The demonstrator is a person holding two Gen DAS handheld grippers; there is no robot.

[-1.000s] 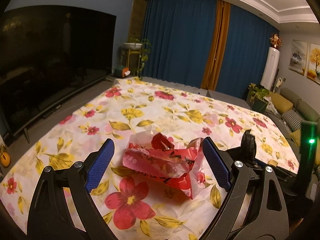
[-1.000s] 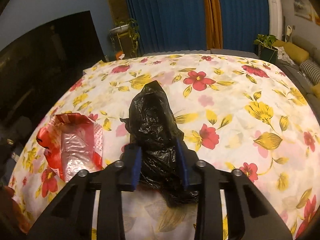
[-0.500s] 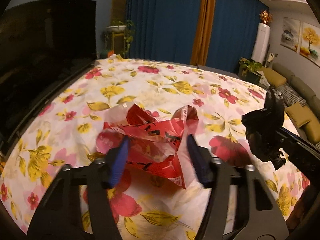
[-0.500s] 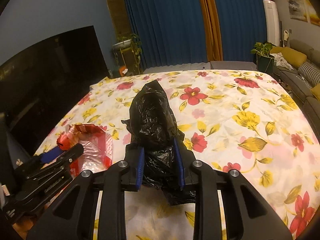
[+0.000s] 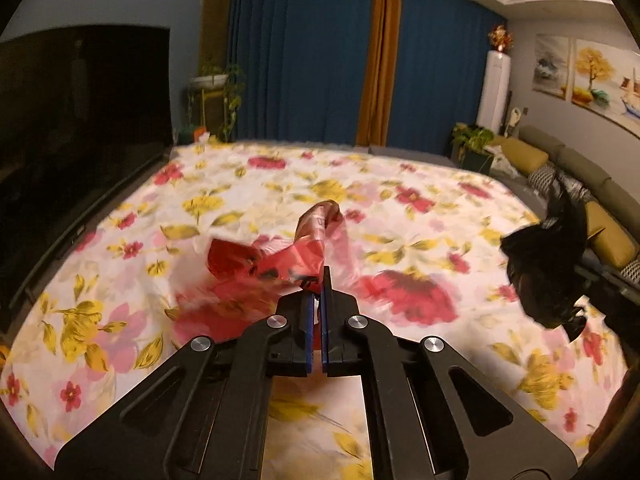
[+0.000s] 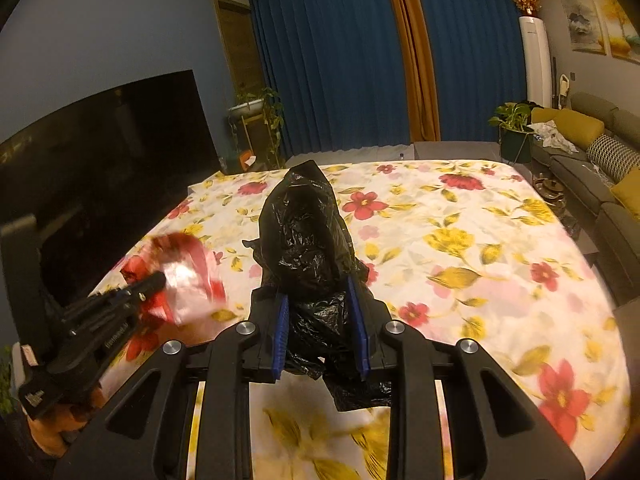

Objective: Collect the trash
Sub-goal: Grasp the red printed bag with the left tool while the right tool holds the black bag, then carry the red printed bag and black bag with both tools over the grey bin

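Floral bedspread [image 5: 440,216] under red wrapper [image 5: 280,256] and black bag [image 6: 308,240], both jaw-clamped

The red wrapper [image 5: 280,260] is motion-blurred at frame centre, its print unreadable, its near edge hidden between the left tongs [image 5: 318,320]. The black bag's [image 6: 308,248] lower end disappears behind the right tongs [image 6: 320,332].

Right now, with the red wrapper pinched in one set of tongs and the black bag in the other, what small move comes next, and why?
Probably lift the red wrapper toward the black bag. The left tongs have just closed on the wrapper's edge, and the right tongs hold the bag bunched above the flowered cloth; no opening shows yet, so the bag likely needs spreading.
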